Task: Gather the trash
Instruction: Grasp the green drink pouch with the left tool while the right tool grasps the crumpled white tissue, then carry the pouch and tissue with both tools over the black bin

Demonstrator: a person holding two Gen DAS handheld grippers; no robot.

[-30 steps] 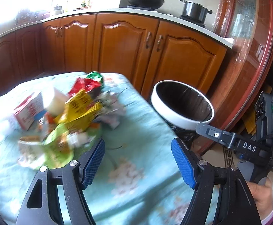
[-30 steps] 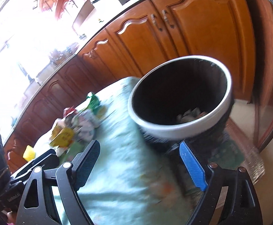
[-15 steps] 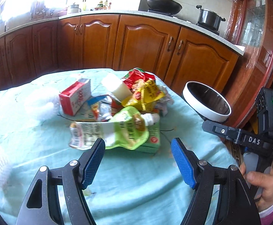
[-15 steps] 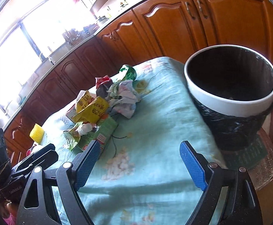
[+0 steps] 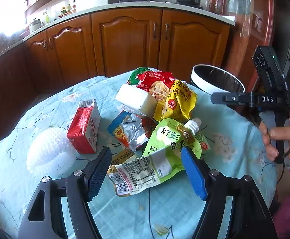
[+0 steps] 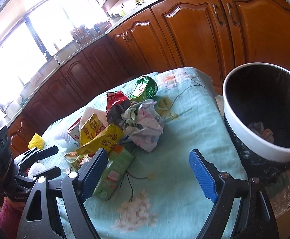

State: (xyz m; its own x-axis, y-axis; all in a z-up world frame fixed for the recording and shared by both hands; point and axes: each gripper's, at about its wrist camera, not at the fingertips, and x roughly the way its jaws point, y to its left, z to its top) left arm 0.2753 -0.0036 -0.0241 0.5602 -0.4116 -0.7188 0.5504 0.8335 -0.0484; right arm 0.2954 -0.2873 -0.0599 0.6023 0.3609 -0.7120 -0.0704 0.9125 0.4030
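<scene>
From the left wrist, the left gripper [image 5: 147, 171] hangs spread wide over a green pouch [image 5: 161, 157] at the near edge of the trash pile on the tablecloth [image 5: 230, 145]. From the right wrist, the right gripper [image 6: 149, 175] gapes empty beside the bin [image 6: 264, 109]

Trash heap on bench ahead of left claw [image 5: 146, 171]: green spouted pouch [image 5: 161, 153] flat between its open jaws, yellow wrapper [image 5: 177, 103] and red wrapper [image 5: 155, 79] behind, red carton [image 5: 85, 127] upright far-left, crumpled paper [image 6: 143, 123] ahead of right claw [image 6: 147, 177]. White-rimmed trash bin [image 6: 264, 147] right, some trash inside.
</scene>
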